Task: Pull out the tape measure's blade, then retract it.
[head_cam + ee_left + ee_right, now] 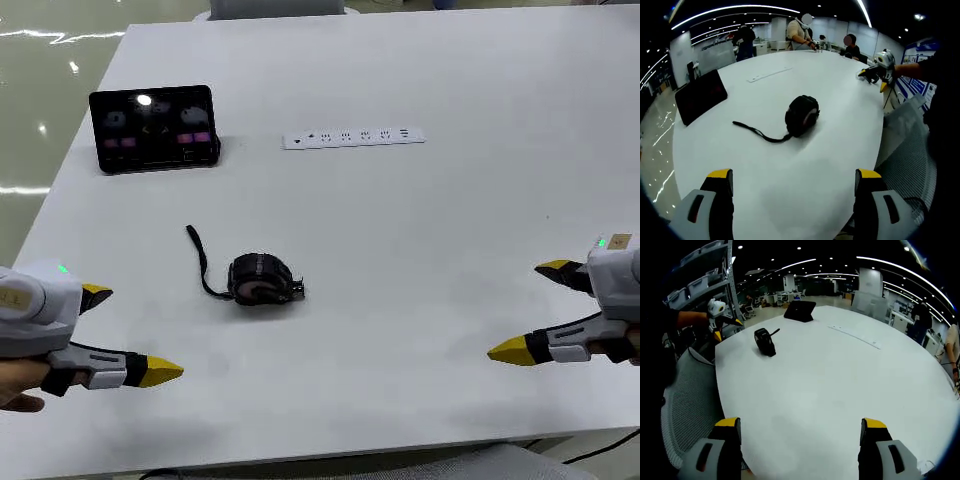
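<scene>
Black rounded tape measure [262,279] lies untouched on the white tabletop [420,230], with both claws spread wide and empty.
In the head view it sits left of centre, its thin black wrist strap [197,255] trailing toward the far side. The yellow-tipped left gripper [140,331] hovers near the front-left edge and the yellow-tipped right gripper [520,310] near the front-right, each well apart from it. Farther back are a dark propped-up tablet [153,127] and a flat white power strip [353,137].
</scene>
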Motion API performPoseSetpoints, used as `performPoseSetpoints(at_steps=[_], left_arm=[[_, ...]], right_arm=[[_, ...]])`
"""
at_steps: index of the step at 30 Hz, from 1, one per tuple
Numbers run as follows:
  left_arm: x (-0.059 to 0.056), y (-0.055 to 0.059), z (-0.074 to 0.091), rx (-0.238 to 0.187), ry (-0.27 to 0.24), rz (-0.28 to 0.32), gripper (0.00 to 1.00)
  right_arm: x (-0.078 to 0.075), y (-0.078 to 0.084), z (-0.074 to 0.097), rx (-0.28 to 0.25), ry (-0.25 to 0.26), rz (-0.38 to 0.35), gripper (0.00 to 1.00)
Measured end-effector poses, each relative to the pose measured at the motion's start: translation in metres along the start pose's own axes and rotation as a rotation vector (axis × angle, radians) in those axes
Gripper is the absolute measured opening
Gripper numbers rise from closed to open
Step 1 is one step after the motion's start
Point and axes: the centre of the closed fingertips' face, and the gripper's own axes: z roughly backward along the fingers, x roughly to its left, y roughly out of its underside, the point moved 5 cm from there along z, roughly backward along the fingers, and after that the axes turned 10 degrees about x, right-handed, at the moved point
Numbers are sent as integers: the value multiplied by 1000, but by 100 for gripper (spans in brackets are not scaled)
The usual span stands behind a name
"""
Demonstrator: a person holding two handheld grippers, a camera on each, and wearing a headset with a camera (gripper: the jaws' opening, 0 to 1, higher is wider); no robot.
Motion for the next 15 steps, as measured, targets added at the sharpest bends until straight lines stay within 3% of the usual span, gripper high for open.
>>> performPoseSetpoints(at_steps=[6, 9, 11, 15], left_arm=[[2, -14, -11, 0, 29, -48, 99], [2, -19, -17, 21, 49, -61, 99], [2, -22, -20, 40, 47, -119, 99], [2, -32, -26, 51, 55, -170, 99]], right_arm=[[1, -13, -11, 0, -28, 22, 99], [1, -19, -16, 9, -30, 59, 99], [2, -26, -19, -16, -25, 111, 99], [2, -35, -26, -18, -35, 137, 99]])
